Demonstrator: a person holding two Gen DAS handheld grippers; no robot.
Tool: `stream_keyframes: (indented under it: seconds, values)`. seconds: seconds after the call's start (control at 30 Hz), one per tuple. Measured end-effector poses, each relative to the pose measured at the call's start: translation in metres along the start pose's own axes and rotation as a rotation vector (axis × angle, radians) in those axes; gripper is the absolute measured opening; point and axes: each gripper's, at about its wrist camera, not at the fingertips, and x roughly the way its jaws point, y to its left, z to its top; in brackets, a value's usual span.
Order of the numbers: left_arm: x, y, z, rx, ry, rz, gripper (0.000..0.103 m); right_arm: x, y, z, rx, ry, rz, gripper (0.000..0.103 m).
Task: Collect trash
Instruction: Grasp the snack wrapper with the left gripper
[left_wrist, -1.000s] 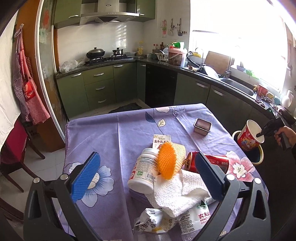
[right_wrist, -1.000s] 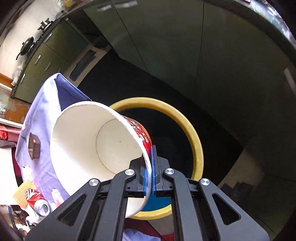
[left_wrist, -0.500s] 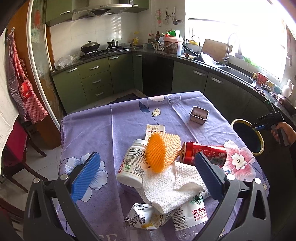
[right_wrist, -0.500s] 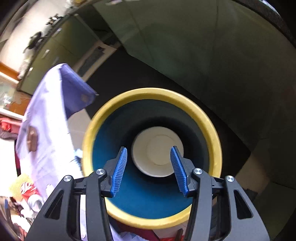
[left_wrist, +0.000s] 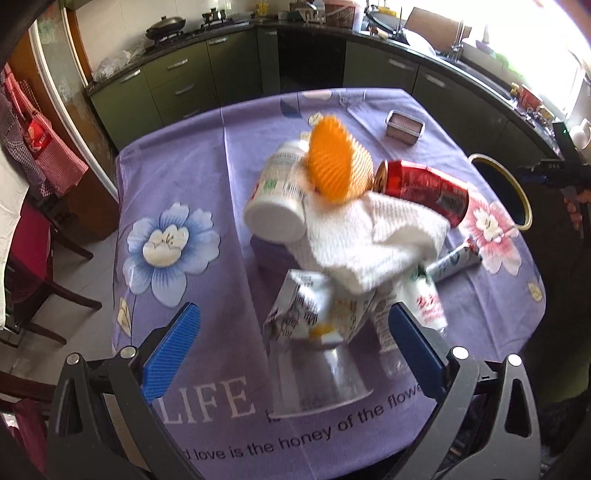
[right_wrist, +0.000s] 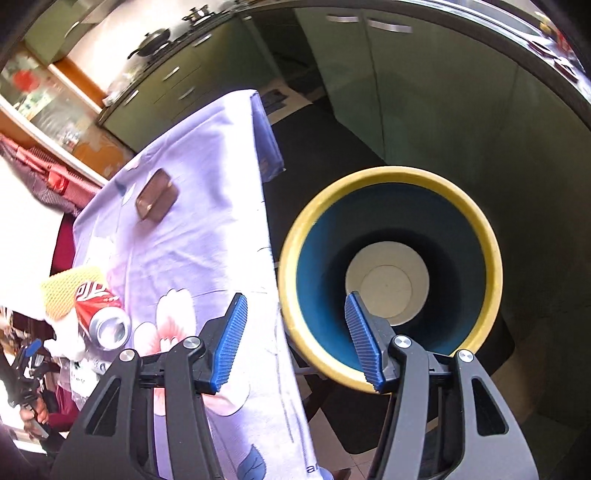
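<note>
A pile of trash lies on the purple floral tablecloth (left_wrist: 184, 177): a white bottle (left_wrist: 277, 199), an orange foam net (left_wrist: 338, 162), a red soda can (left_wrist: 424, 190), a white paper towel (left_wrist: 373, 236), a crumpled wrapper (left_wrist: 314, 314), a clear plastic cup (left_wrist: 321, 380). My left gripper (left_wrist: 291, 354) is open, low over the wrapper and cup. The yellow-rimmed blue bin (right_wrist: 391, 273) stands on the floor beside the table, with a white paper cup (right_wrist: 386, 282) at its bottom. My right gripper (right_wrist: 295, 339) is open and empty above the bin's near rim. The can (right_wrist: 101, 314) also shows there.
A small metal tin (left_wrist: 404, 127) sits at the table's far right; it also shows in the right wrist view (right_wrist: 157, 199). Green kitchen cabinets (left_wrist: 184, 85) and a counter with a sink run behind. A dark red chair (left_wrist: 33, 266) stands left of the table.
My right gripper released the paper cup into the bin, then opened wider and swung toward the table. My left gripper dropped lower and tilted down over the trash pile.
</note>
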Motion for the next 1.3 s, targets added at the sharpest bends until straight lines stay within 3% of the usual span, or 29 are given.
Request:
stream_keyframes:
  seconds: [0.13, 0.27, 0.4, 0.57, 0.73, 0.8, 0.97, 1.07, 1.3]
  values:
    - [0.01, 0.011, -0.015, -0.027, 0.081, -0.005, 0.097, 0.003, 0.017, 0.0, -0.026, 0.006, -0.001, 0.056]
    - [0.006, 0.018, -0.007, -0.067, 0.041, -0.047, 0.097, 0.009, 0.026, 0.002, -0.039, 0.014, 0.007, 0.056]
    - [0.0, 0.001, 0.004, 0.028, -0.013, -0.044, 0.097, 0.017, 0.03, 0.005, -0.048, 0.029, 0.008, 0.056]
    - [0.005, -0.032, 0.008, 0.196, -0.048, 0.018, 0.097, 0.02, 0.027, 0.005, -0.046, 0.03, 0.016, 0.056]
    - [0.021, -0.035, 0.013, 0.212, -0.034, 0.028, 0.097, 0.028, 0.028, 0.003, -0.055, 0.043, 0.028, 0.056]
    - [0.023, -0.031, 0.013, 0.207, -0.029, 0.032, 0.094, 0.03, 0.027, 0.003, -0.056, 0.048, 0.03, 0.056]
    - [0.031, -0.023, 0.012, 0.186, 0.027, -0.002, 0.061, 0.035, 0.024, 0.003, -0.049, 0.047, 0.04, 0.056]
    - [0.033, -0.024, 0.009, 0.191, 0.042, -0.015, 0.053, 0.037, 0.025, 0.002, -0.05, 0.049, 0.044, 0.056]
    - [0.014, -0.023, 0.007, 0.192, 0.005, -0.068, 0.049, 0.035, 0.031, -0.001, -0.06, 0.034, 0.059, 0.056]
